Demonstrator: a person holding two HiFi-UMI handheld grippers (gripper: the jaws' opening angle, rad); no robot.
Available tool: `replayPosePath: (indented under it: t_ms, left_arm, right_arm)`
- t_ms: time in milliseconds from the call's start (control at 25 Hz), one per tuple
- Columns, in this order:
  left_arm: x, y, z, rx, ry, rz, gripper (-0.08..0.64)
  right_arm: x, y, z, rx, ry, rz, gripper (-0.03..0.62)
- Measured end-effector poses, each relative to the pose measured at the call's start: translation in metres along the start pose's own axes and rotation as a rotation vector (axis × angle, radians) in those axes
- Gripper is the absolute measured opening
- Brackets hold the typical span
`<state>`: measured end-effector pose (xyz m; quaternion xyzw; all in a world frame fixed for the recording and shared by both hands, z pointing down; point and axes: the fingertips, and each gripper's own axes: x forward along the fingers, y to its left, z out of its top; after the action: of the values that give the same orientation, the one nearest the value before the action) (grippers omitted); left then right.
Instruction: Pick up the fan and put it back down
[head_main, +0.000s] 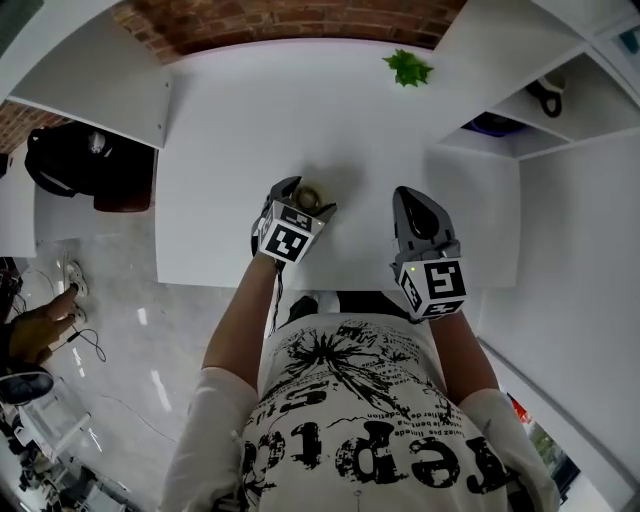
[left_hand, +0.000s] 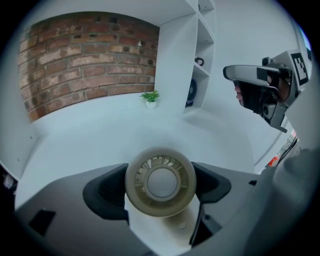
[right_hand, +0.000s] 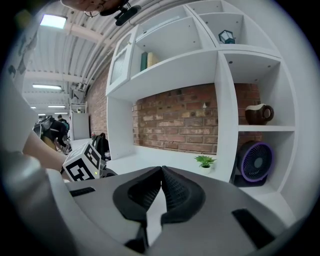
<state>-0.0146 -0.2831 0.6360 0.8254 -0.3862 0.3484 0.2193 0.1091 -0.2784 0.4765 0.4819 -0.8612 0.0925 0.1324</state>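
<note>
Looked down onto a white tabletop (head_main: 240, 120) backed by a red brick wall (head_main: 250, 20), with white shelving (right_hand: 220, 75) at both flanks. Found little on it: a small green plant (head_main: 407, 68) at 1 o'clock, close to the wall and well apart from the work.

Saw the left gripper (head_main: 300, 203) just below the tabletop's centre, toward 6 o'clock, clenched on the fan (left_hand: 160, 181). Made it out as a small cream desk fan, round head pinched from both sides between the dark pads (left_hand: 107, 192), grille turned toward the gripper's camera. Judged that side-on grip sensible: the widest firm hold on a round head, with the stand left free beneath. Could not tell the stand as resting on the tabletop or hanging just above it, so took the step for either the lift or the setting down.

Saw the right gripper (right_hand: 161, 180) at 4 o'clock, jaws pressed together on nothing, held off to the side, probably to keep out of a one-handed job.

Noted a second, purple-rimmed fan (right_hand: 256, 161) and a brown mug (right_hand: 259, 114) on the shelves at 2 o'clock, neither in play.

Read no brand on the cream fan. Made out only black-and-white square markers on the left gripper's cube (head_main: 290, 238), plus large dark lettering across the person's shirt (head_main: 350, 400), too warped to read with confidence.
</note>
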Motion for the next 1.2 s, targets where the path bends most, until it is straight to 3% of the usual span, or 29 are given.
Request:
replayPosePath:
  t_ms: [480, 800, 1000, 1200]
  left_arm:
    - [0.024, 0.008, -0.038, -0.035, 0.169, 0.040, 0.387]
    - [0.027, 0.008, -0.039, -0.050, 0.118, 0.055, 0.387]
    - [0.018, 0.003, -0.041, -0.035, 0.129, 0.031, 0.388]
    - [-0.003, 0.003, -0.019, -0.021, 0.051, 0.042, 0.388]
  right_arm:
    - [0.003, 0.000, 0.001, 0.001, -0.017, 0.005, 0.015]
    - [-0.006, 0.006, -0.001, 0.010, -0.021, -0.005, 0.015]
    - [-0.014, 0.018, 0.004, 0.013, -0.029, 0.001, 0.015]
    - [-0.021, 0.028, 0.011, 0.005, -0.044, -0.007, 0.015]
